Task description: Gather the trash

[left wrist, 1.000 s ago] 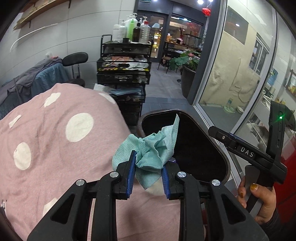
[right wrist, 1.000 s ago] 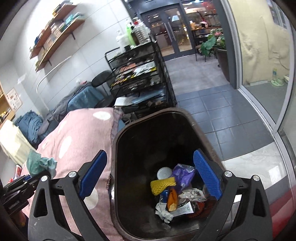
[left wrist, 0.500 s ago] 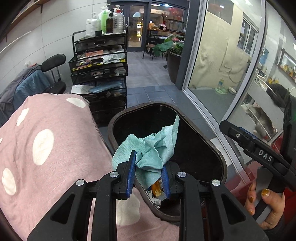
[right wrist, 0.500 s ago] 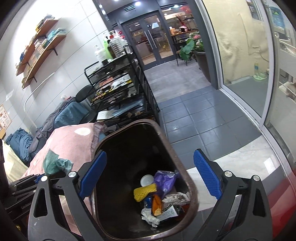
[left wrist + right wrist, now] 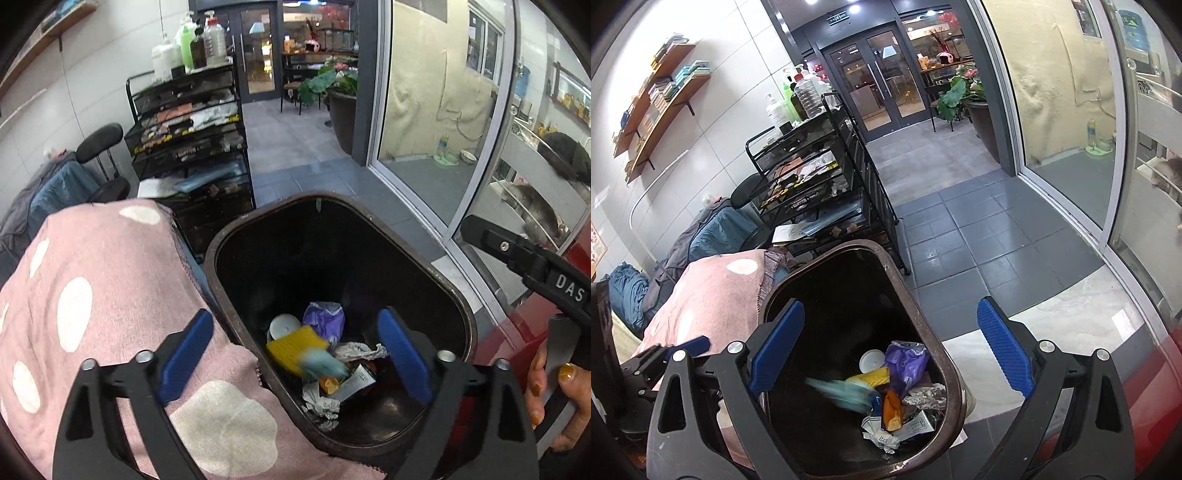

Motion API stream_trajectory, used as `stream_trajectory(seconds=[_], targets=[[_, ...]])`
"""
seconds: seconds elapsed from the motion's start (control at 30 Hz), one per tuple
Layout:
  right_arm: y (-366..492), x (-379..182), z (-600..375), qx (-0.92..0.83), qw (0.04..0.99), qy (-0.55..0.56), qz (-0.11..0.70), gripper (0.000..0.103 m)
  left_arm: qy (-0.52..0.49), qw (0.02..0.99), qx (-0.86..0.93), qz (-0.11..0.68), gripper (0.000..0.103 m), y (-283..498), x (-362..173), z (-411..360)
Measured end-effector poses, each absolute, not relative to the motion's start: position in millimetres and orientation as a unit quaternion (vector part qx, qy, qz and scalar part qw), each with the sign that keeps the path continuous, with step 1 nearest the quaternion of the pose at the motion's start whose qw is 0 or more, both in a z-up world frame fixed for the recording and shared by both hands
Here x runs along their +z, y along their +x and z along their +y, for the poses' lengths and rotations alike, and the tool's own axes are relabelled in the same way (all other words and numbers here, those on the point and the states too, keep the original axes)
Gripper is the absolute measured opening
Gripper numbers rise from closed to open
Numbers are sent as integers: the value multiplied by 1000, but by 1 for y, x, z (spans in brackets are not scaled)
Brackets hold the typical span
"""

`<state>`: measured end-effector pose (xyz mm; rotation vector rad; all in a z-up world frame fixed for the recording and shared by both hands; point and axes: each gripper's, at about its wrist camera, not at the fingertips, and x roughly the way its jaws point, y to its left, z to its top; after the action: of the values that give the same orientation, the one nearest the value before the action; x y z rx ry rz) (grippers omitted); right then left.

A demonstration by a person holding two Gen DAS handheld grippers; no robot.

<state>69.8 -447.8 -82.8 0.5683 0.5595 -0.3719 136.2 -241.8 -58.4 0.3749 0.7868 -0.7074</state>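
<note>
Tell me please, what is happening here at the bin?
A person with a gripper in each hand is collecting trash. The left gripper is open above the brown trash bin, and a teal cloth, blurred, is inside the bin just above the other trash. The right gripper is open too and holds nothing. A pink dotted blanket lies beside the bin.

Look to three o'clock in your left wrist view: white capitals "DAS" stand on the black arm of your right gripper [image 5: 535, 267]. The green sign [image 5: 837, 16] above the glass doors, at twelve o'clock in your right wrist view, is too small to read.
</note>
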Motion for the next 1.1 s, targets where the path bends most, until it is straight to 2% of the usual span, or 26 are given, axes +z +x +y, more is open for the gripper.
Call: stream_trajectory(seconds=[0.2,0.27,0.5,0.83,1.1], targets=[[70,-79,-444,-190,909,261,264,94,167,855,-333,361,96,136,-53,-237],[69,-77,-443,-195,910,255,261,97,162,861,-330,351,97,133,-48,-233],[72,-75,-436,-197,914,241,259,97,154,888,-315,297,98,111,-24,-210],[76,-58,-394,-164,937,186,244,97,122,924,-265,248,98,85,-2,-157],[81,-45,-333,-107,959,136,225,97,66,953,-177,238,98,79,1,-95]])
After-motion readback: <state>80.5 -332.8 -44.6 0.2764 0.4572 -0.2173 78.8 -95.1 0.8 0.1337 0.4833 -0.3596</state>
